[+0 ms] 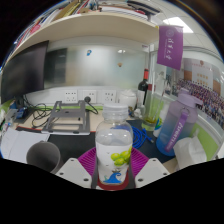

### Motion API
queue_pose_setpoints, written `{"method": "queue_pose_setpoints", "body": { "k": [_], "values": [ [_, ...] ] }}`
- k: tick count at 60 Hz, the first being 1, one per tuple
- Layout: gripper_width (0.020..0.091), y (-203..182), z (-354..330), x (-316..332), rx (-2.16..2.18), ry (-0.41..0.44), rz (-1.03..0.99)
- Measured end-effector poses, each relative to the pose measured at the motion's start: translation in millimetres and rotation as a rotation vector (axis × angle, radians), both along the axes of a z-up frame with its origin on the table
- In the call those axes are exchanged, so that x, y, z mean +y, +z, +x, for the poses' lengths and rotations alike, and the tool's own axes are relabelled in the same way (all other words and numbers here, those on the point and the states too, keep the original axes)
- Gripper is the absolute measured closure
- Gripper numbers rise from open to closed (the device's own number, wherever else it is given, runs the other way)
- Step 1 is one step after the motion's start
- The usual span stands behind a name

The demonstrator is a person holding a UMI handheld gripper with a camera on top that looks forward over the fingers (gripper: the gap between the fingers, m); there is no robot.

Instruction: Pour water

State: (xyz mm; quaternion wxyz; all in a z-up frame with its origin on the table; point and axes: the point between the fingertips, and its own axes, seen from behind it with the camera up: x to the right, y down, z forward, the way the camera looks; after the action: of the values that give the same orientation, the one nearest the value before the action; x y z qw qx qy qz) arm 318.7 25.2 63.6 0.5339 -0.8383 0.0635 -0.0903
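Note:
A clear plastic water bottle (114,148) with a white cap and a green and blue label stands upright between my fingers. My gripper (113,175) is shut on the bottle, the magenta pads (85,163) pressing its lower body on both sides. Ahead and to the right stands a purple translucent jug (177,124) with a lid. A white cup (190,153) sits to the right of the fingers, near the jug. A grey cup (43,155) stands to the left of the fingers.
A white counter (25,143) holds a metal rack (68,119) with cables on the left. A dark bottle (143,98) and small containers stand behind the water bottle. A wall with a dark screen (25,70) and a purple banner (171,44) rises beyond.

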Motion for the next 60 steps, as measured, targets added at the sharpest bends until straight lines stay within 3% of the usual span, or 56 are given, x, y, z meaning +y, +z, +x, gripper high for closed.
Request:
{"method": "queue_pose_setpoints", "body": {
  "k": [16, 26, 42, 60],
  "values": [
    [0.0558, -5, -1, -15, 0.069, -0.005, 0.012],
    [0.0306, -19, -9, -41, 0.113, 0.023, -0.080],
    [0.0313, -30, -37, -118, 0.122, 0.118, -0.289],
    [0.0314, 32, -83, -169, 0.193, 0.216, -0.356]
  ]
}}
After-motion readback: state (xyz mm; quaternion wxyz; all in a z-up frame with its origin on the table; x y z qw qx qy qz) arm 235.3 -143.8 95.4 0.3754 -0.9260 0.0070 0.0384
